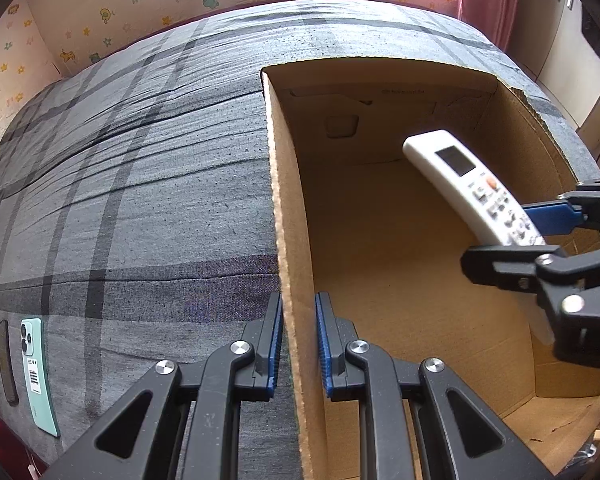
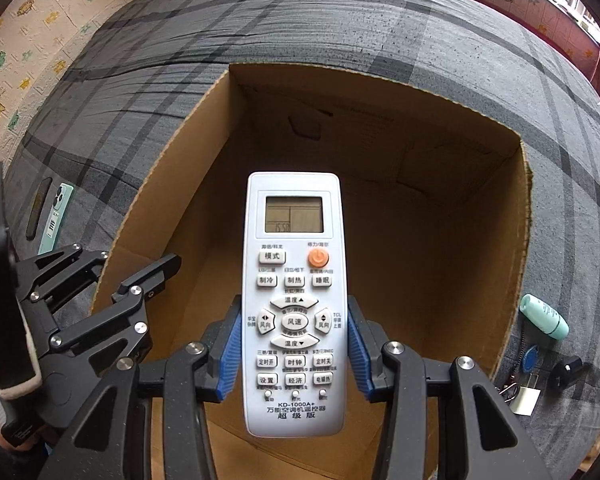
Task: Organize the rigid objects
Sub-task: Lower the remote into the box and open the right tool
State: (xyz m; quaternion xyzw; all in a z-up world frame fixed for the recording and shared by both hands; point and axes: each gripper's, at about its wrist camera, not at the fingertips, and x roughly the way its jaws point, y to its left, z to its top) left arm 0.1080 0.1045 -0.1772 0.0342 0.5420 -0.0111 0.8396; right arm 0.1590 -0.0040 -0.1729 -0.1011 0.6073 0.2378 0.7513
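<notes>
While remote [image 2: 294, 304] hangs over box [image 2: 524, 240]: step: placing.
Right gripper [image 2: 294, 344]: clamped on remote.
Left gripper [image 1: 299, 344]: pinching box wall.
Next: lower, then release.

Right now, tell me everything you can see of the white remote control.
The white remote control is a slim, hard plastic air-conditioner handset, face up toward the right wrist camera. It has a grey LCD screen near the top, an orange power button, rows of white keys with Chinese labels, and "KD-1000A+" printed near the bottom. The right claw is shut on its lower half, blue pads pressing both long edges. It hangs over the open cardboard box, screen end pointing into it, touching nothing else visible.
</notes>
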